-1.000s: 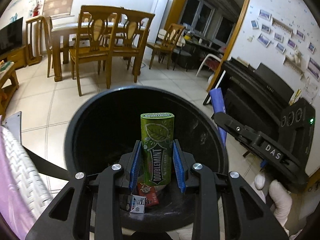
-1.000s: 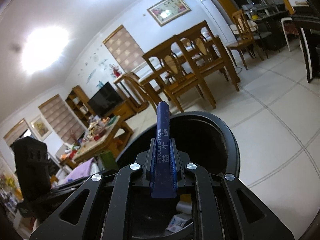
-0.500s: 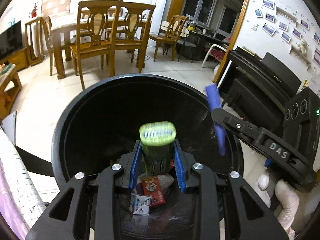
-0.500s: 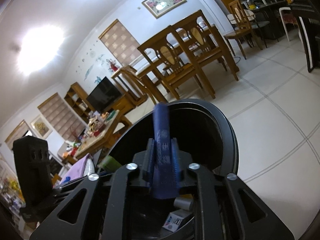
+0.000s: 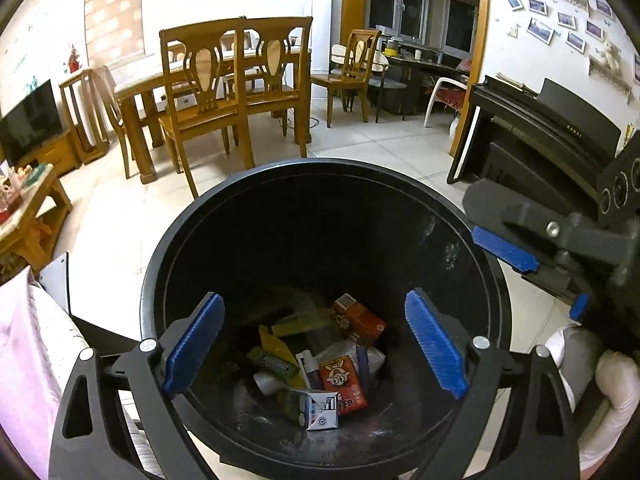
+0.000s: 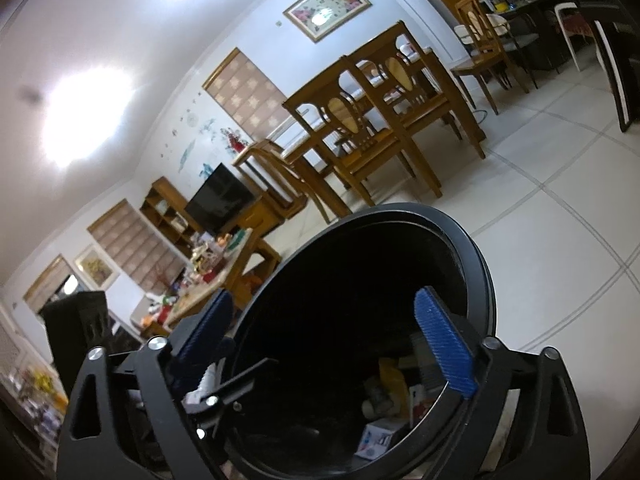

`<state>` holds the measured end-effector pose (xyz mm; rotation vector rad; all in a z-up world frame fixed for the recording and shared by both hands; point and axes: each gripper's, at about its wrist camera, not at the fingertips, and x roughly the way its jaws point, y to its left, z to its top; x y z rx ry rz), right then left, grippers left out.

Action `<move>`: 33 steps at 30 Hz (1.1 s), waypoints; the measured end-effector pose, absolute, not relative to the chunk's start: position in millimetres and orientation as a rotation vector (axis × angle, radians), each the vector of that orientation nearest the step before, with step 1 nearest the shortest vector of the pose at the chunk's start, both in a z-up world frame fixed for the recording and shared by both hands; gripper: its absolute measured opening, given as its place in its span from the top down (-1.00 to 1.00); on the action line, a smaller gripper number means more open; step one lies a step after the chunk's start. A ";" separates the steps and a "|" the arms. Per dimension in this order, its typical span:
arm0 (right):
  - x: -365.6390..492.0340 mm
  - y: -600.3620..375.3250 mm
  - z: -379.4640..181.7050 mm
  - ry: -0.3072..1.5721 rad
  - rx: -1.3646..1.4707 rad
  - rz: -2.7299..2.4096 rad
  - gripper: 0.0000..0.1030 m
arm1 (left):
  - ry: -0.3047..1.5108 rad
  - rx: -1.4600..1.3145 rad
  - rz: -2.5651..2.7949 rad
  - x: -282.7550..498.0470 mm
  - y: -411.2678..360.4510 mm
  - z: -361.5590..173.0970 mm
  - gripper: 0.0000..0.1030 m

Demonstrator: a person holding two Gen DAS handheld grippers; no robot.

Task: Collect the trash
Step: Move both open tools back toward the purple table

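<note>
A black round trash bin (image 5: 160,264) stands on the tiled floor, right below both grippers. Several pieces of trash lie at its bottom: the green gum pack (image 5: 274,363), a red carton (image 5: 344,380), an orange box (image 5: 358,318) and a white box (image 5: 320,414). My left gripper (image 5: 316,344) is open and empty over the bin's mouth. My right gripper (image 6: 326,344) is open and empty at the bin's rim (image 6: 480,264); it also shows in the left wrist view (image 5: 508,250). The blue stick pack is hard to pick out among the trash.
Wooden dining chairs and a table (image 5: 232,80) stand behind the bin. A black piano (image 5: 552,136) is at the right. A low wooden table (image 5: 28,208) with clutter is at the left. A white and pink fabric surface (image 5: 24,352) lies beside the bin.
Both grippers opened. The green gum pack dropped from the left one and the blue stick pack from the right one into the bin.
</note>
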<state>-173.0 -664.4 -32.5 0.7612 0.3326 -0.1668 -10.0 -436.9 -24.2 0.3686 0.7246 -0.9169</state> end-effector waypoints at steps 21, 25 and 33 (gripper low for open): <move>-166.0 -618.4 -10.8 0.298 0.685 -0.161 -0.90 | 0.687 0.282 -0.819 1.8 -347.6 5.8 -0.90; -150.3 -601.3 -16.8 0.387 0.732 -0.130 -0.90 | 0.678 0.251 -0.738 13.5 -297.4 11.7 -0.90; -117.9 -536.8 -14.8 0.502 0.605 -0.031 -0.90 | 0.695 0.196 -0.497 50.9 -179.8 10.4 -0.90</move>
